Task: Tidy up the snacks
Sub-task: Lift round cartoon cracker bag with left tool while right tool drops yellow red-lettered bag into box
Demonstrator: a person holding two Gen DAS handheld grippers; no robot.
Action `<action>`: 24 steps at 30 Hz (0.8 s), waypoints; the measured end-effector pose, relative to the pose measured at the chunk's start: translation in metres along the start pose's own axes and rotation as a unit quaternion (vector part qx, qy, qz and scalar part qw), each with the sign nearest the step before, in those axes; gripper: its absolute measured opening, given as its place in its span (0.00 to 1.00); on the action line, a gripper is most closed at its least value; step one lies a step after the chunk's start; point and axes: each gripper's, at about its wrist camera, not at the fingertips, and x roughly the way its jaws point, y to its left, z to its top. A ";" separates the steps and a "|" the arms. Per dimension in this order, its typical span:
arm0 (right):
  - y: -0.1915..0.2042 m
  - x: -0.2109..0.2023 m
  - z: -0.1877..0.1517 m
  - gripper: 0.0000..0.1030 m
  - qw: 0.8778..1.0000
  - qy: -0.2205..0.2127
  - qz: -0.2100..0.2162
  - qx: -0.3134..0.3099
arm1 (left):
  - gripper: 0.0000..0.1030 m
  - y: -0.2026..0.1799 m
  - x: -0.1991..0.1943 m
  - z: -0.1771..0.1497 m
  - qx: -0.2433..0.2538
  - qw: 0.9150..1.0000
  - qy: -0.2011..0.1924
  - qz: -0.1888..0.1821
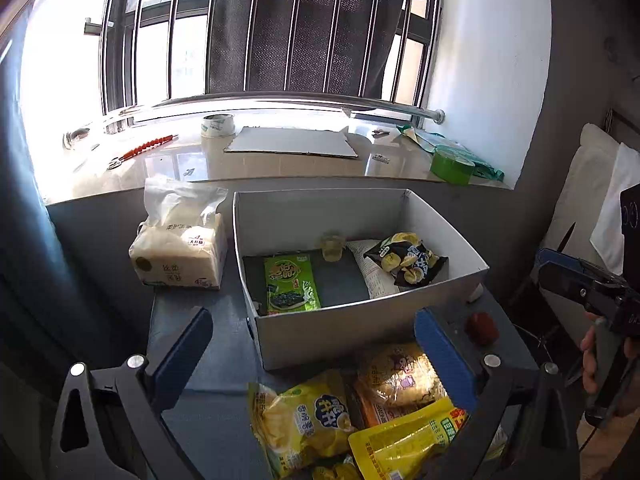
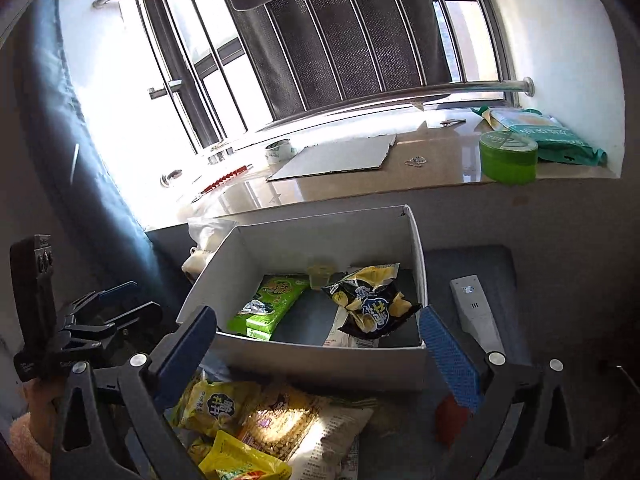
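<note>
A white open box (image 1: 332,332) (image 2: 320,356) stands on the grey table. Inside lie a green seaweed pack (image 1: 290,284) (image 2: 264,306), a black-and-yellow chip bag (image 1: 406,258) (image 2: 370,306), a white packet (image 1: 370,270) under it and a small clear jelly cup (image 1: 333,245) (image 2: 318,274). In front of the box lies a pile of snacks: a yellow chip bag (image 1: 304,420) (image 2: 214,404), a golden bag (image 1: 400,376) (image 2: 280,420) and a yellow pouch (image 1: 404,444) (image 2: 240,460). My left gripper (image 1: 316,344) is open and empty above the pile. My right gripper (image 2: 318,344) is open and empty over the box's near wall.
A tissue pack (image 1: 180,248) stands left of the box. A red object (image 1: 482,326) (image 2: 450,416) and a white remote (image 2: 476,312) lie right of it. The windowsill behind holds cardboard (image 1: 292,142), tape rolls (image 1: 218,125) and a green tub (image 2: 508,156).
</note>
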 end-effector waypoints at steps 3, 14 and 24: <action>0.013 -0.022 -0.034 1.00 1.000 0.001 0.011 -0.015 | 1.00 0.001 -0.021 -0.040 -0.006 1.000 0.016 0.002; 0.045 -0.071 -0.115 1.00 0.999 0.005 0.029 -0.014 | 1.00 0.015 -0.026 -0.168 -0.063 0.990 0.108 0.057; 0.061 -0.077 -0.144 1.00 0.999 0.021 0.031 -0.026 | 0.99 0.008 0.014 -0.192 -0.039 0.979 0.151 0.130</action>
